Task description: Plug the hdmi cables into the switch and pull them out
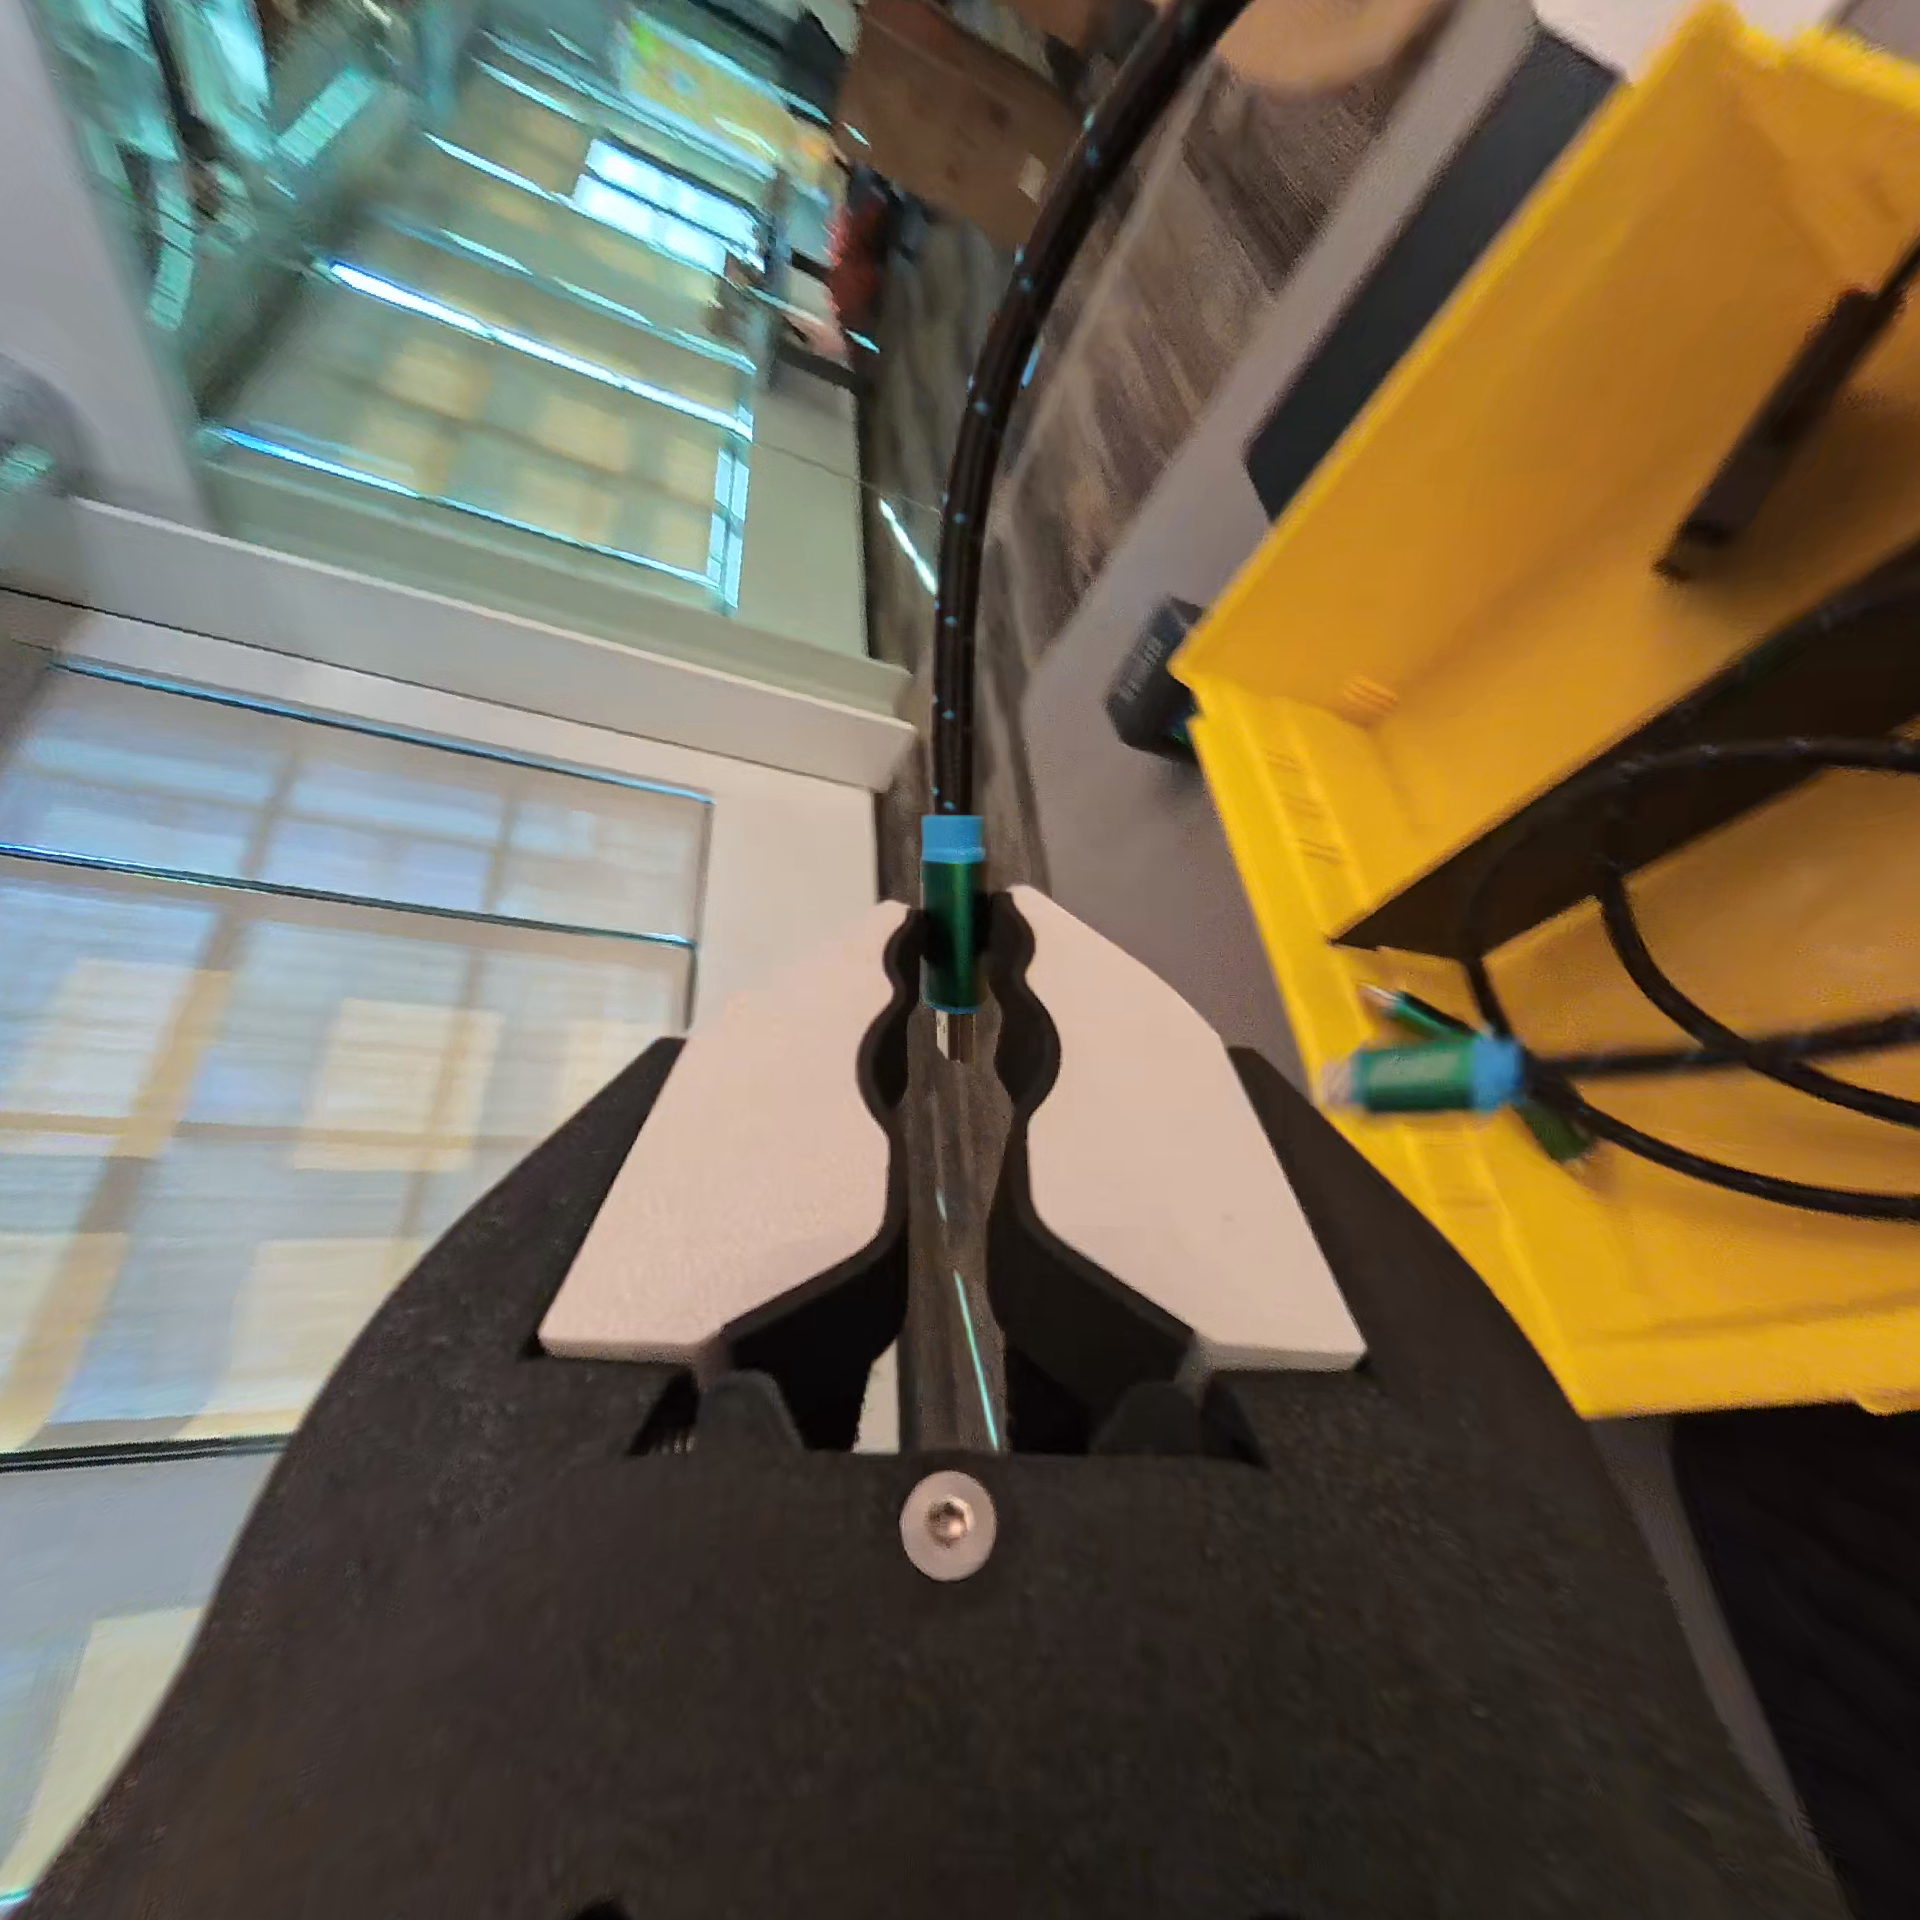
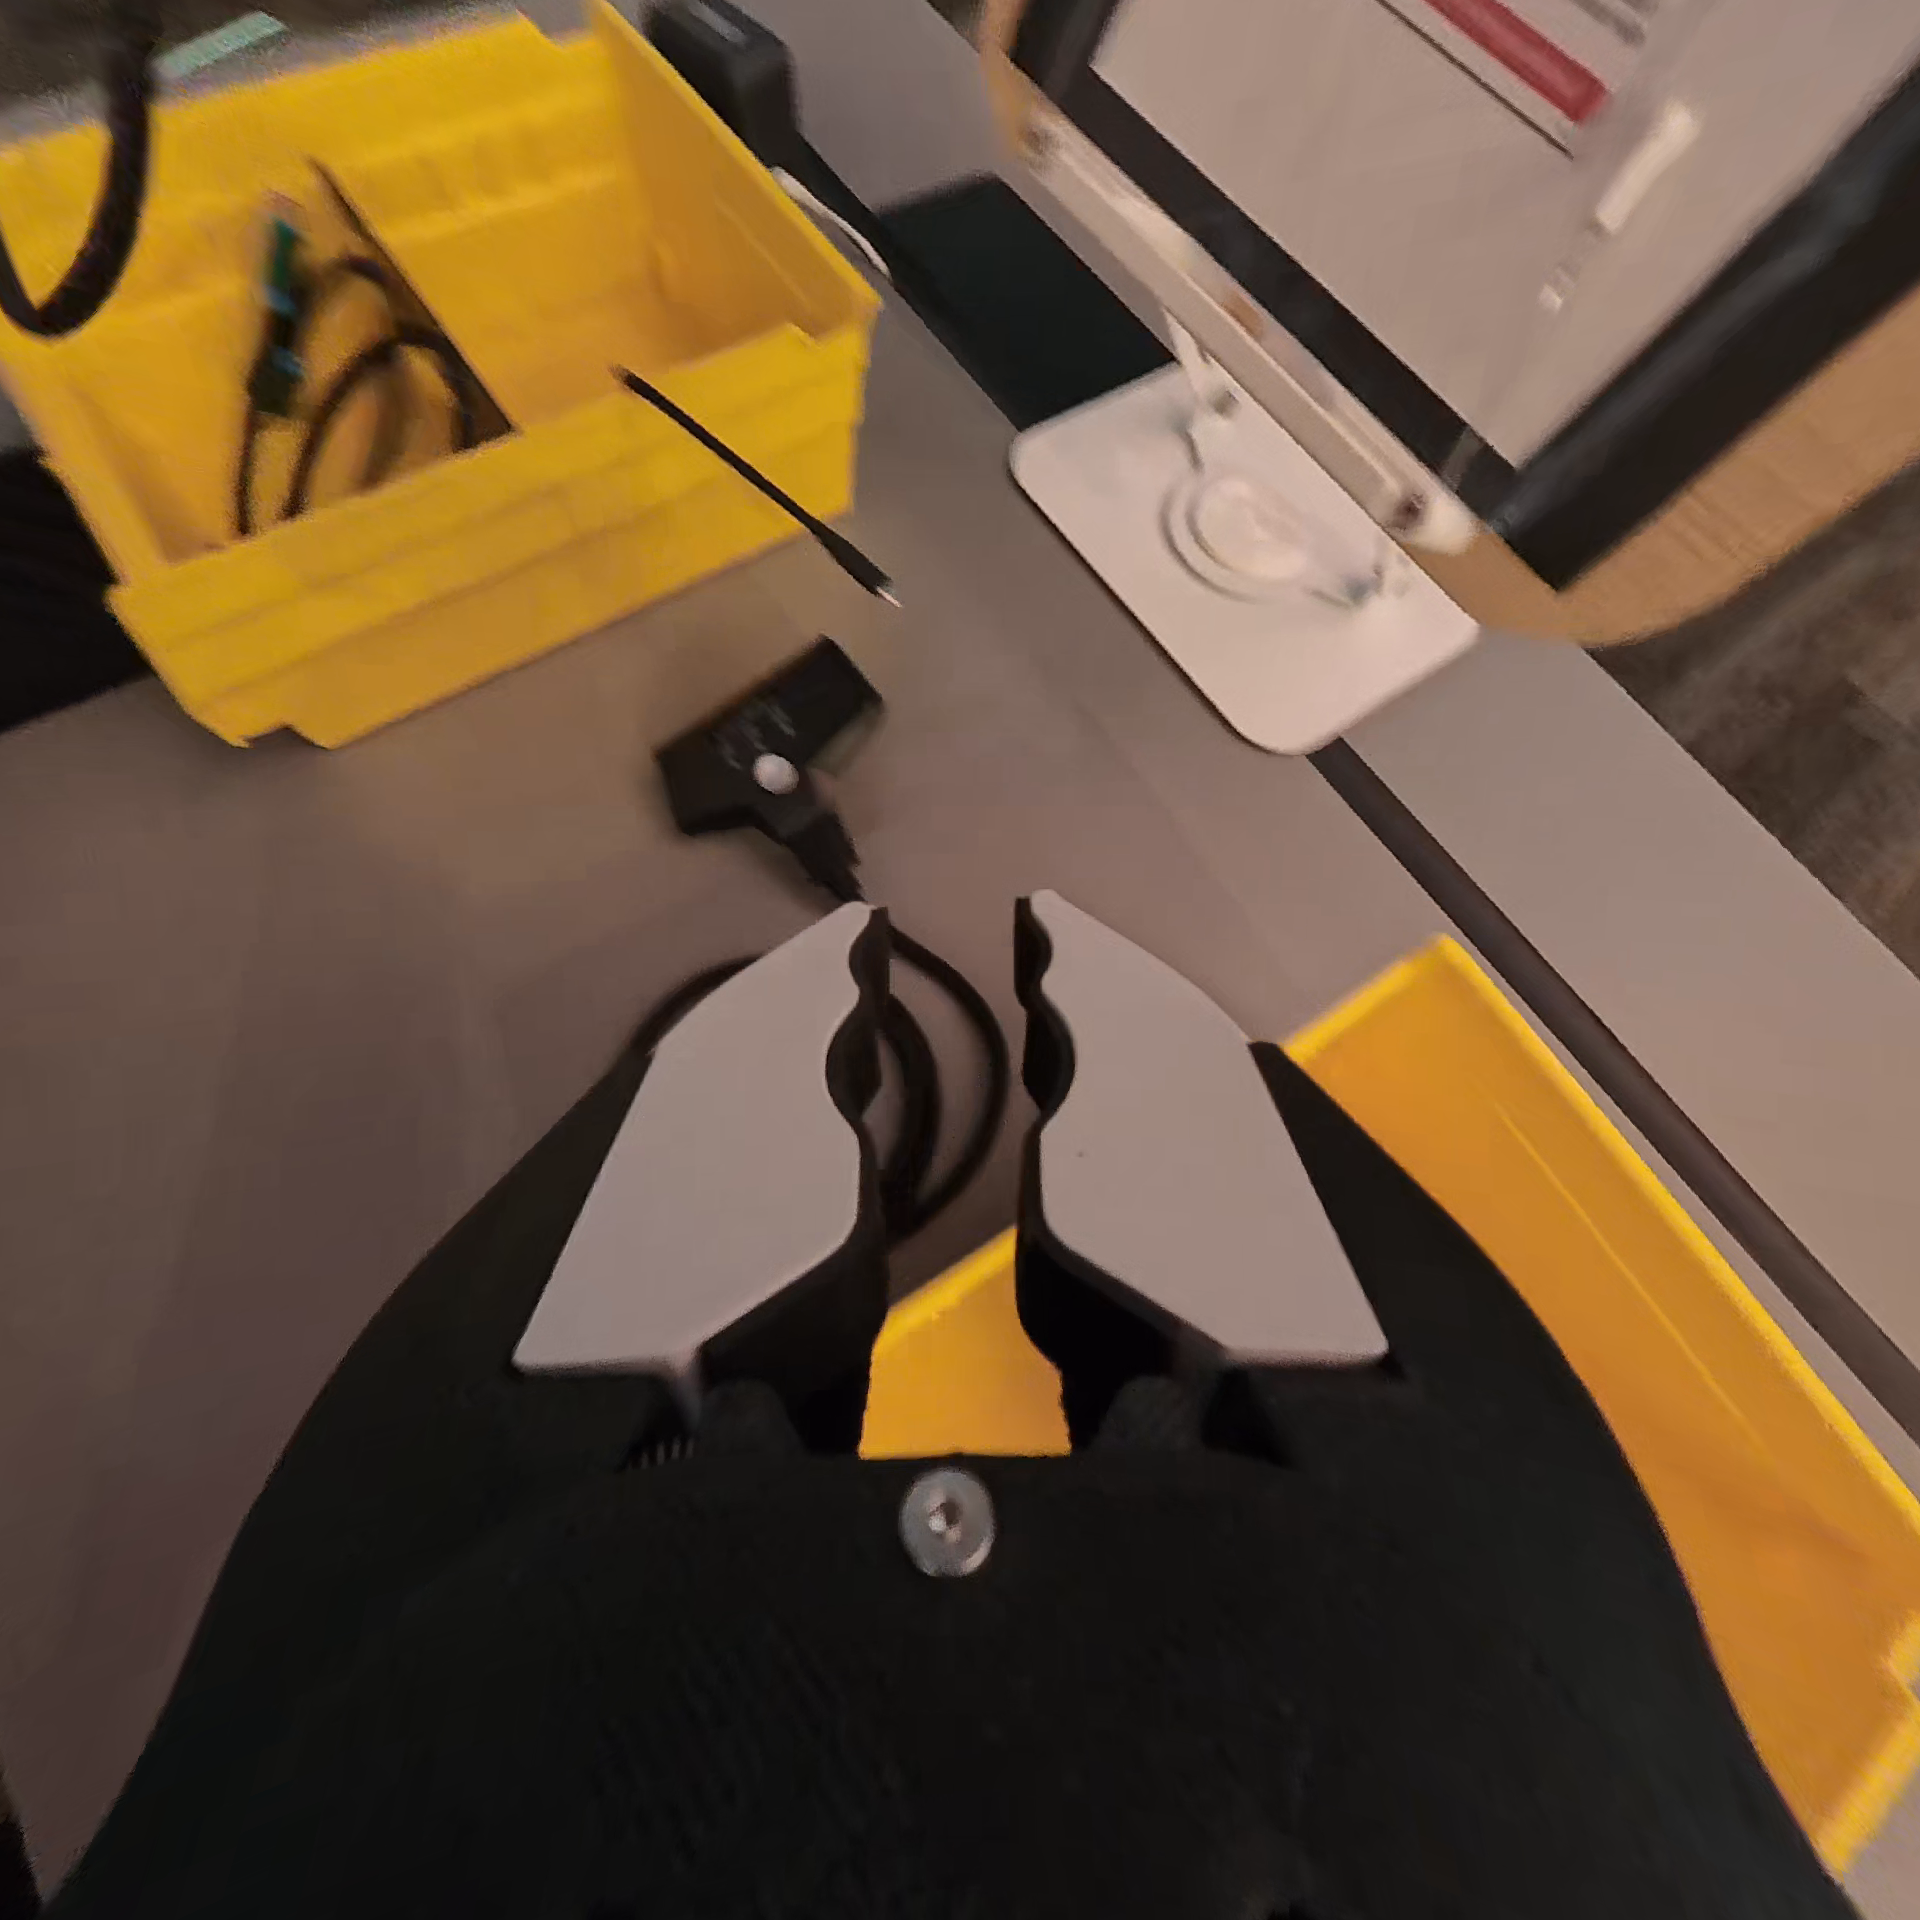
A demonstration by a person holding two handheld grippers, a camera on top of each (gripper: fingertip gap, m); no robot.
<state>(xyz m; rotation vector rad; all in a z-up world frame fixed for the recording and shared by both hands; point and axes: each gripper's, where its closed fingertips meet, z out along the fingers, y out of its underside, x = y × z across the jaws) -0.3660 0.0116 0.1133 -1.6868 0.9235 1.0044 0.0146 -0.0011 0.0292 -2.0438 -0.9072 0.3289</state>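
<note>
— Left tongs point(image 1: 956, 961): clamped on the green metal shell of an HDMI plug point(image 1: 951, 935), black braided cable point(image 1: 971, 468) arching away from it, lifted clear of the table point(image 1: 1070, 665).

— Right tongs point(image 2: 951, 920): apart, holding nothing, hovering over the black switch point(image 2: 774, 748) on the table, its own lead looping beneath the tips.

— More cables point(image 1: 1662, 1101) coiled in the yellow bin point(image 1: 1455, 1247), just beside the switch.

— Handling: probably light; shell rigid and likely slick, cable stiffish, inclined to spring and twist the plug.

— Best grip: flat sides of the shell, behind the metal tip, not the braid.

— Switch likely light enough to slide; worth pinning by the body during insertion.
</note>
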